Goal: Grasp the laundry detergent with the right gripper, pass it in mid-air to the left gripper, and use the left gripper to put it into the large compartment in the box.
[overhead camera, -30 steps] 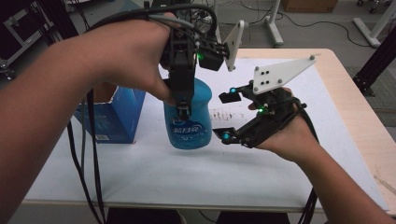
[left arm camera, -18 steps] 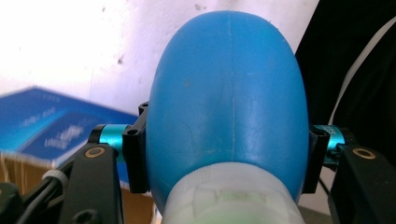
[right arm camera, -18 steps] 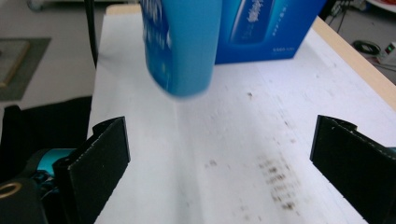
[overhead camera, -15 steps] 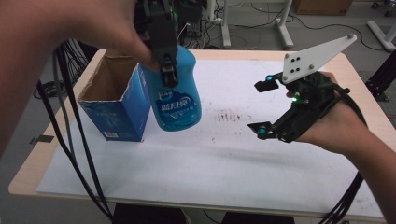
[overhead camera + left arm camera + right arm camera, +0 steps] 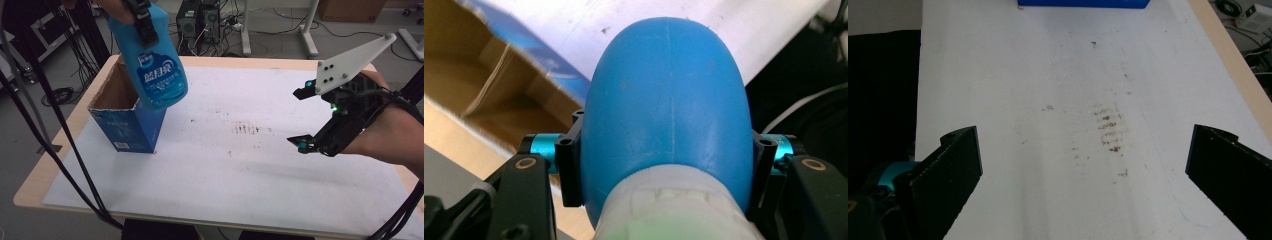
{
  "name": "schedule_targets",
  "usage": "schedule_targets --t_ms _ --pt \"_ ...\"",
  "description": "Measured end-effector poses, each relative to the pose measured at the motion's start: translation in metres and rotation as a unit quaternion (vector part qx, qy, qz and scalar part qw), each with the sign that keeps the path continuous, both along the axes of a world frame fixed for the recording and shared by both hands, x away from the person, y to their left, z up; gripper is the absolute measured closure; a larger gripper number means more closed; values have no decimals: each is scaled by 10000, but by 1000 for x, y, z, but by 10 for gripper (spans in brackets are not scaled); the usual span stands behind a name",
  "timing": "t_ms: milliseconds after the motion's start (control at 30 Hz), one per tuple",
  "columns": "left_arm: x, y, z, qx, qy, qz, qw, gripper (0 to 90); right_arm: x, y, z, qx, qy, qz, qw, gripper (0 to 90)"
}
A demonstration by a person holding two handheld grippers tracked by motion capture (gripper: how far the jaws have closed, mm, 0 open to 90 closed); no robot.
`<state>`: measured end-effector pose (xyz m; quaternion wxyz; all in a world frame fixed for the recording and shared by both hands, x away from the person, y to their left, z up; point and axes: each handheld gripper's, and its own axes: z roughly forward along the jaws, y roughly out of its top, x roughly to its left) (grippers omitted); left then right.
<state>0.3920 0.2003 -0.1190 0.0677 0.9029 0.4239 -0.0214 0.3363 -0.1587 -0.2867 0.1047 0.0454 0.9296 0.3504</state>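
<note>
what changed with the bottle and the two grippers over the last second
The left gripper, shut on the blue bottle, lifted it off the table and carried it up and left; it now hangs tilted over the open blue box. The right gripper let go of the bottle's side, drew back to the right, and its fingers have just been opening with nothing between them. The box and white table cover stayed put.
</note>
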Motion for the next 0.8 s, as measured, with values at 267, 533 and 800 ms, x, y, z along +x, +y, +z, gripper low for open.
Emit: schedule_targets --t_ms 267,533,800 --pt "10 32 2 486 -215 984 9937 380 -3 -2 -8 -115 2 -30 9999 6" --pt "18 49 -6 871 -204 1628 9826 379 -1 2 -10 -125 7 -4 9999 6" --pt "26 58 -30 953 21 1514 9839 379 -1 4 -13 -96 0 -5 10000 6"
